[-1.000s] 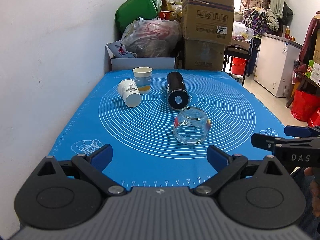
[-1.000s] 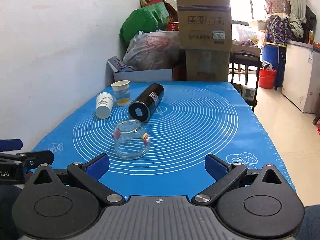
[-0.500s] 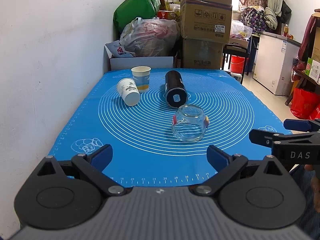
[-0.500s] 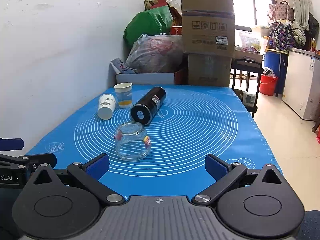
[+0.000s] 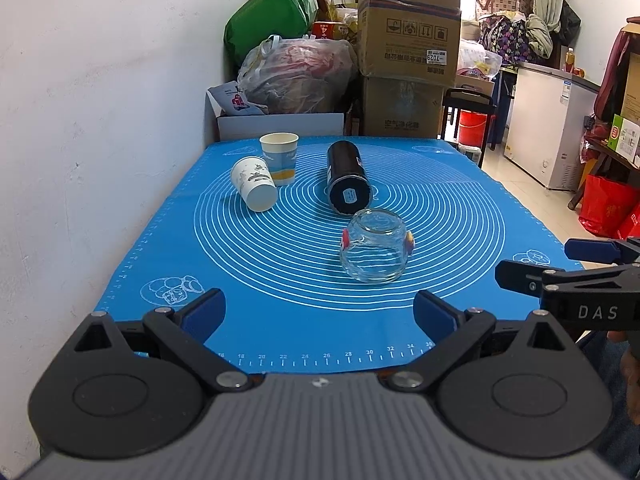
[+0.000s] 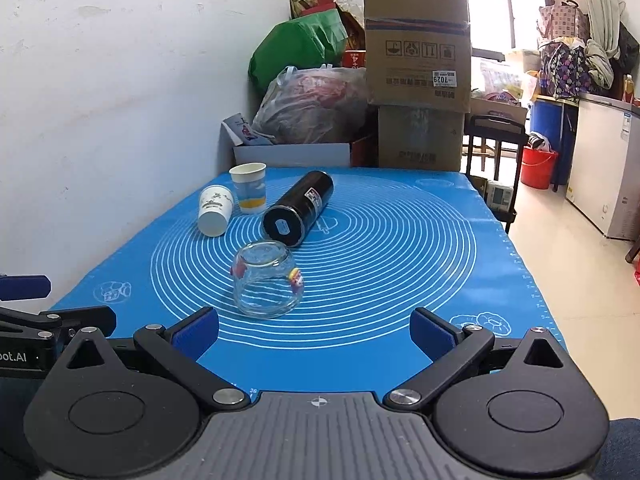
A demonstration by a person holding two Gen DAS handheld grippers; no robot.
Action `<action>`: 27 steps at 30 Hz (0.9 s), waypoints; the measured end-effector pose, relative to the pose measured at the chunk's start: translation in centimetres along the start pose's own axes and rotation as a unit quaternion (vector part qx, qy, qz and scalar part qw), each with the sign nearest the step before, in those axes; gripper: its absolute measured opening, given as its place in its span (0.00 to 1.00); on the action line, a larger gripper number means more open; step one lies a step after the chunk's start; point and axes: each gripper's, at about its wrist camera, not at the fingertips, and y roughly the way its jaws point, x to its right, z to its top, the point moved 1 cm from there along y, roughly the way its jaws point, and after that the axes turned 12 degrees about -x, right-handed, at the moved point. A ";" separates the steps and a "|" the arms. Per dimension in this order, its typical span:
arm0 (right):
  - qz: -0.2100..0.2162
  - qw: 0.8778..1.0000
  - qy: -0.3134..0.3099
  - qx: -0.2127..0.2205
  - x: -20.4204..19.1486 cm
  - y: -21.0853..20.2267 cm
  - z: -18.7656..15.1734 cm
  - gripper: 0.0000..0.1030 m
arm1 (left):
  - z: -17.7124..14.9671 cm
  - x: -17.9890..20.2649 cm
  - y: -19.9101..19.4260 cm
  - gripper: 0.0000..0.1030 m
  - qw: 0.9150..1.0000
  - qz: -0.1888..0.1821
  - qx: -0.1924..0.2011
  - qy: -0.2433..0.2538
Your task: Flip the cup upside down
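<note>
A clear glass cup (image 5: 376,245) stands upside down on the blue mat (image 5: 280,280), also in the right wrist view (image 6: 267,278). A white paper cup (image 5: 253,189) lies on its side at the left (image 6: 215,210). A second paper cup (image 5: 279,158) stands upright behind it (image 6: 249,186). A black tumbler (image 5: 347,182) lies on its side (image 6: 301,208). My left gripper (image 5: 318,314) is open and empty near the mat's front edge. My right gripper (image 6: 314,330) is open and empty, also near the front edge; it shows at the right of the left wrist view (image 5: 560,268).
A white wall runs along the left. Cardboard boxes (image 5: 408,52), plastic bags (image 5: 296,76) and a white box (image 5: 280,126) stand behind the table's far edge. A white freezer (image 5: 548,120) and a red bucket (image 6: 538,168) stand on the floor at the right.
Both grippers have drawn back a little toward the front edge and stay open. The cups and the tumbler have not moved.
</note>
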 end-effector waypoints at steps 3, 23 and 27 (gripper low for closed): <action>0.000 1.000 -0.002 0.002 -0.1 0.0 0.0 1.00 | 0.1 0.0 0.0 0.96 1.000 0.000 0.000 0.000; 0.000 1.000 -0.004 0.003 0.1 -0.4 -0.4 1.00 | -0.1 0.8 -0.5 0.96 1.000 0.001 0.004 0.003; -0.002 1.000 -0.004 0.003 0.2 -0.5 -0.5 1.00 | -0.1 0.8 -0.5 0.96 1.000 0.001 0.004 0.003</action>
